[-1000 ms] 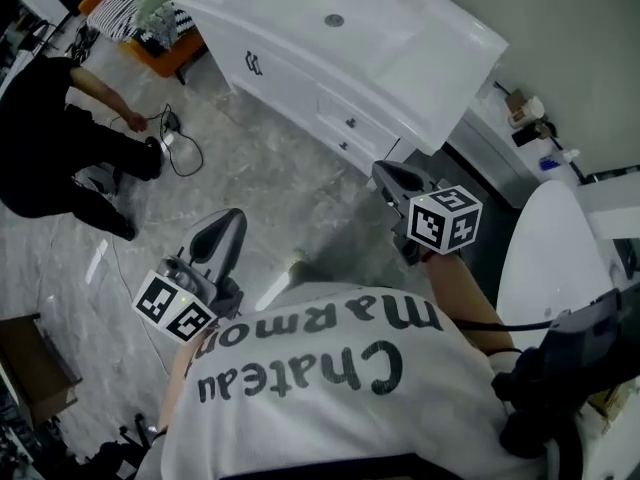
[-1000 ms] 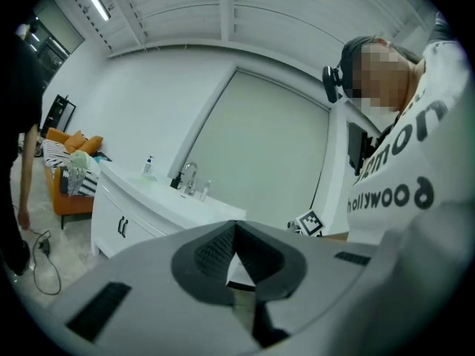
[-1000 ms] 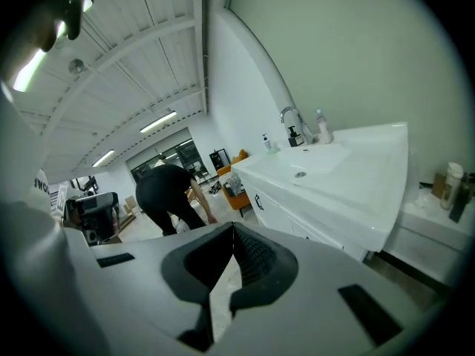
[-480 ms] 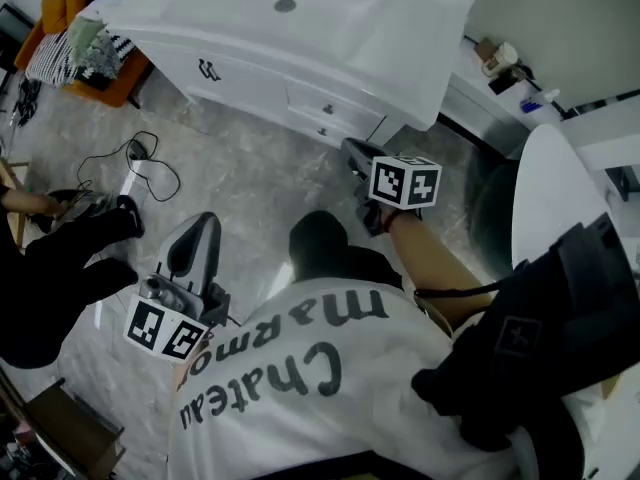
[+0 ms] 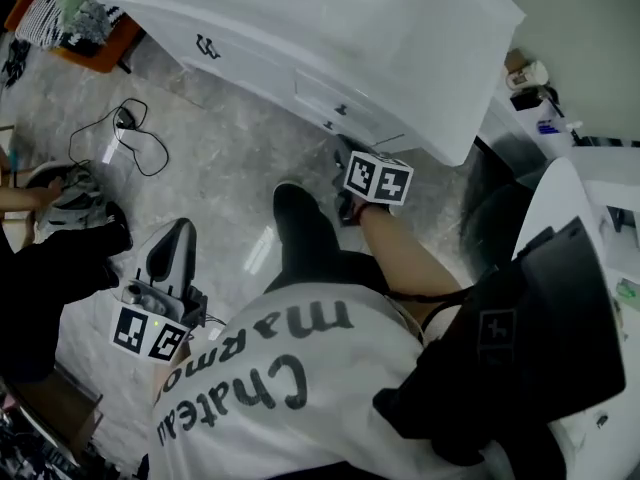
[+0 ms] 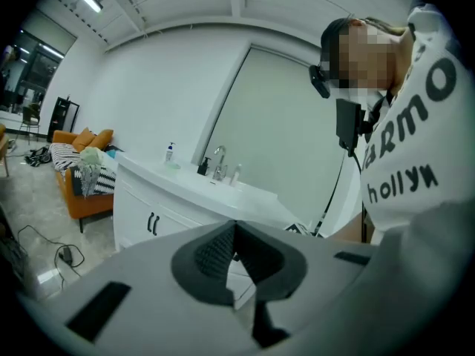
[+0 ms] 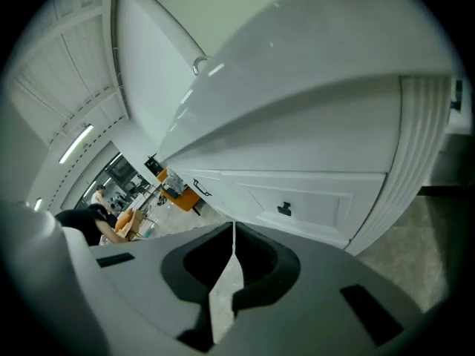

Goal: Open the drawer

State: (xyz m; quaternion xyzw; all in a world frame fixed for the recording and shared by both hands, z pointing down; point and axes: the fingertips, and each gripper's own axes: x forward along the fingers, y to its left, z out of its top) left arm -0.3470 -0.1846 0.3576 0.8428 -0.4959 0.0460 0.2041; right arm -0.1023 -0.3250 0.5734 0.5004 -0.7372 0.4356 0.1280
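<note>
A white vanity (image 5: 250, 38) fills the top of the head view. Its drawers (image 5: 332, 106) sit under the counter's right part, each closed, with a small dark knob (image 5: 340, 110). My right gripper (image 5: 343, 151) is shut and empty, just below the drawers and pointing at them. In the right gripper view the drawer front (image 7: 312, 202) and its knob (image 7: 284, 208) lie a short way past the closed tips (image 7: 234, 227). My left gripper (image 5: 178, 236) hangs low at the left over the floor, also shut (image 6: 234, 225) and empty, facing the vanity (image 6: 171, 206).
A double door with dark handles (image 5: 207, 46) is left of the drawers. A cable (image 5: 115, 133) lies on the marble floor. A person in black (image 5: 45, 268) crouches at the left. A white rounded fixture (image 5: 560, 218) stands at the right, an orange sofa (image 6: 82, 180) beyond the vanity.
The vanity has come closer. My right gripper has dropped and rolled toward the drawers. The left gripper has moved forward and slightly down. Both stay shut.
</note>
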